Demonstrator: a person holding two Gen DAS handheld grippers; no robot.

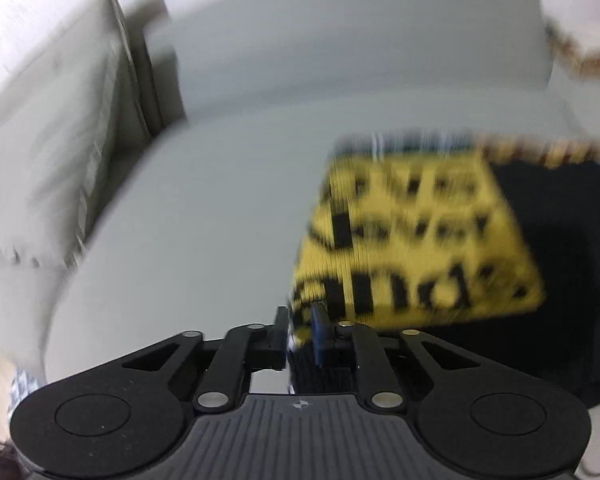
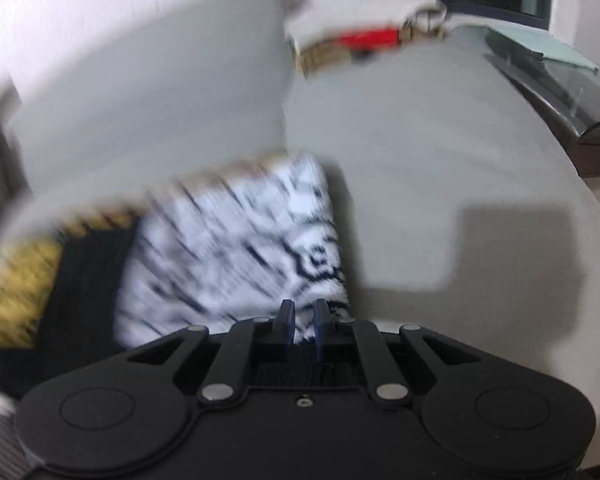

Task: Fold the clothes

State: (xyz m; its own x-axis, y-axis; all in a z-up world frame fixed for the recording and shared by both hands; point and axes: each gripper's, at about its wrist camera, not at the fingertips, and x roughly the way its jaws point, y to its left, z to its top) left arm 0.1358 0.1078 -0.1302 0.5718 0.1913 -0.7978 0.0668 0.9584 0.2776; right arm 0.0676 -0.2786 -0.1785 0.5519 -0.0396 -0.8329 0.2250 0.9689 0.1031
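A knit garment lies on the grey sofa seat [image 1: 188, 216], black in the middle with patterned side panels. In the left wrist view my left gripper [image 1: 302, 322] is shut on the near corner of its yellow panel with black letters [image 1: 416, 240]. In the right wrist view my right gripper [image 2: 303, 320] is shut on the near edge of its white panel with a dark blue pattern [image 2: 236, 256]. The black middle part [image 2: 80, 280] shows between the two panels, and also in the left wrist view [image 1: 560, 240]. Both views are blurred by motion.
A pale cushion [image 1: 56, 148] leans at the sofa's left end. The grey backrest [image 1: 340, 40] runs behind. More folded patterned cloth with red [image 2: 360, 40] lies at the far right of the seat. A dark glass table [image 2: 560, 92] stands to the right.
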